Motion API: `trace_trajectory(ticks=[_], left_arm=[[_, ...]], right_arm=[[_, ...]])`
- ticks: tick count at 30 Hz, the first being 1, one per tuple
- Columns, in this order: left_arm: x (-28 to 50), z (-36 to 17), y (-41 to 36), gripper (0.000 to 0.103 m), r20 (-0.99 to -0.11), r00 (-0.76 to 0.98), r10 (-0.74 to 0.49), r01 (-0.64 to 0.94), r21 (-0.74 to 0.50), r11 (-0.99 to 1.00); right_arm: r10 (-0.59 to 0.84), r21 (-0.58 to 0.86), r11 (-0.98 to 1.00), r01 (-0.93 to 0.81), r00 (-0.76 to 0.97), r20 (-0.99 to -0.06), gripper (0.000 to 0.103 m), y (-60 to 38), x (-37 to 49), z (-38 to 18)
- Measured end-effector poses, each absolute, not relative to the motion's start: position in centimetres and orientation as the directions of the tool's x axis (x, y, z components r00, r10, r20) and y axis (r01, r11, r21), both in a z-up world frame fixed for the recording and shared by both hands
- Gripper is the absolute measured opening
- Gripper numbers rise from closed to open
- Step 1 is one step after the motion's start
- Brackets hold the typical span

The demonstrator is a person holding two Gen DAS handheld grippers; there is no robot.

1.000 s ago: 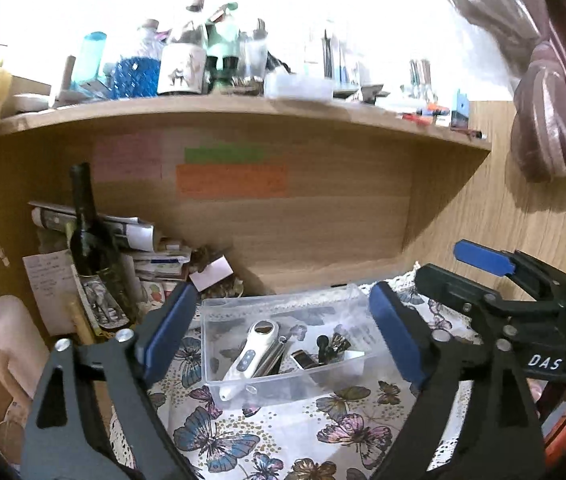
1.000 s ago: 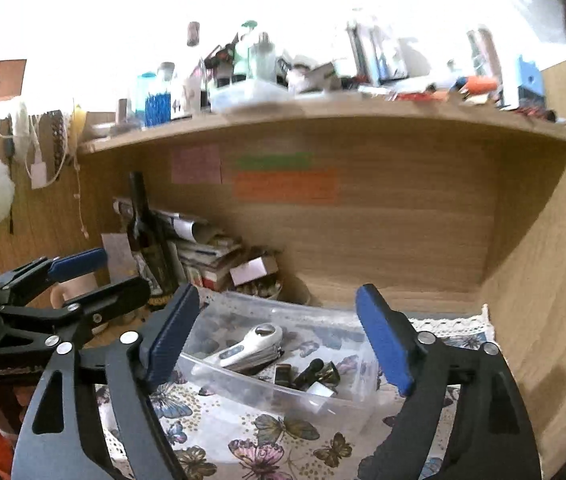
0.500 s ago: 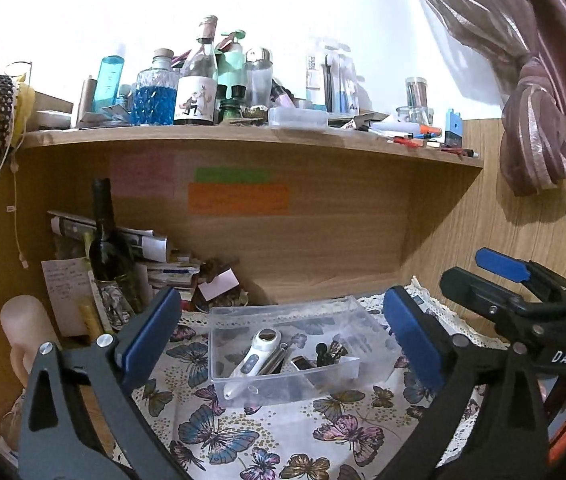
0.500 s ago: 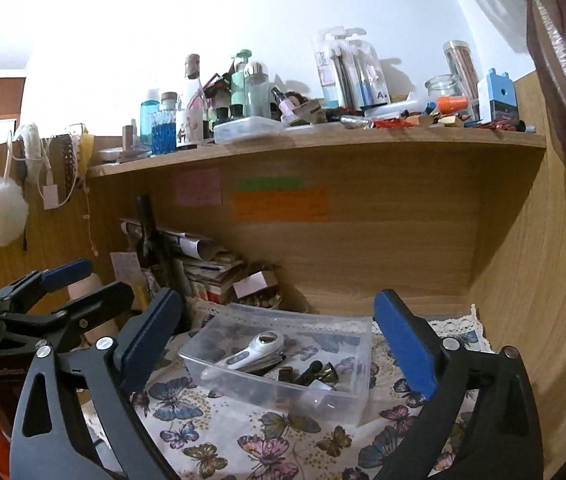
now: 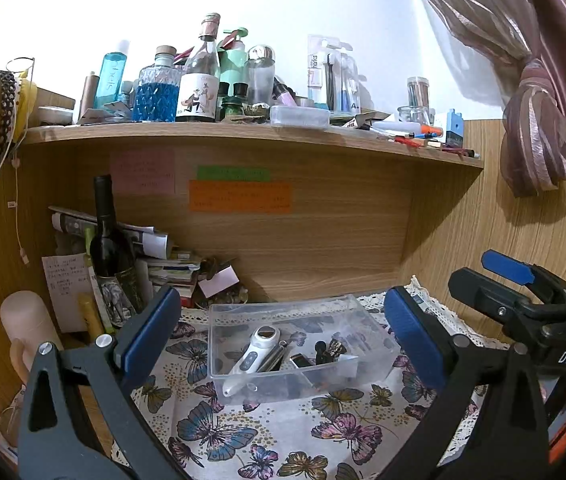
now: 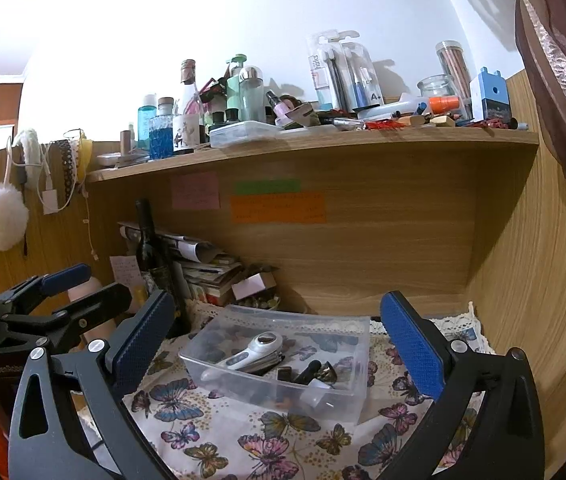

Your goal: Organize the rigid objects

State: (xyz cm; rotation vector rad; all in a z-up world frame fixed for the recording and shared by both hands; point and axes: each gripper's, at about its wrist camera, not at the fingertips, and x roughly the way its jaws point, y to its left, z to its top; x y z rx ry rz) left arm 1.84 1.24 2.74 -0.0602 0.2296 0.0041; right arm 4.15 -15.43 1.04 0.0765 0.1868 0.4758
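A clear plastic box (image 5: 367, 360) stands on the butterfly cloth (image 5: 219, 436) under the shelf; it also shows in the right wrist view (image 6: 347, 392). Inside lie a white handheld device (image 5: 255, 354), also in the right wrist view (image 6: 251, 354), and several small dark items (image 5: 323, 354). My left gripper (image 5: 283, 332) is open and empty, held back from the box. My right gripper (image 6: 279, 336) is open and empty, also back from the box. Each gripper shows at the edge of the other's view.
A dark wine bottle (image 5: 109, 248) and stacked papers (image 5: 163, 264) stand at the back left. The wooden shelf (image 5: 243, 132) above carries many bottles and pens. A wooden side wall (image 6: 543, 280) closes the right. A curtain (image 5: 535, 120) hangs upper right.
Both grippers have pulled back and up from the box, so it looks smaller and the shelf top shows more. Both stay open.
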Motion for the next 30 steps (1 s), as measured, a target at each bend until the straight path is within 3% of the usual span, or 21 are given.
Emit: trace_trajectory(ticks=[30], left_arm=[[2.16,2.63,1.44,0.103,-0.237,0.971,-0.008,-0.01,-0.072,0.997]], right_arm=[[0.461,0.127,0.887,-0.444,0.872,-0.167,0.103,-15.53,4.22,0.93]])
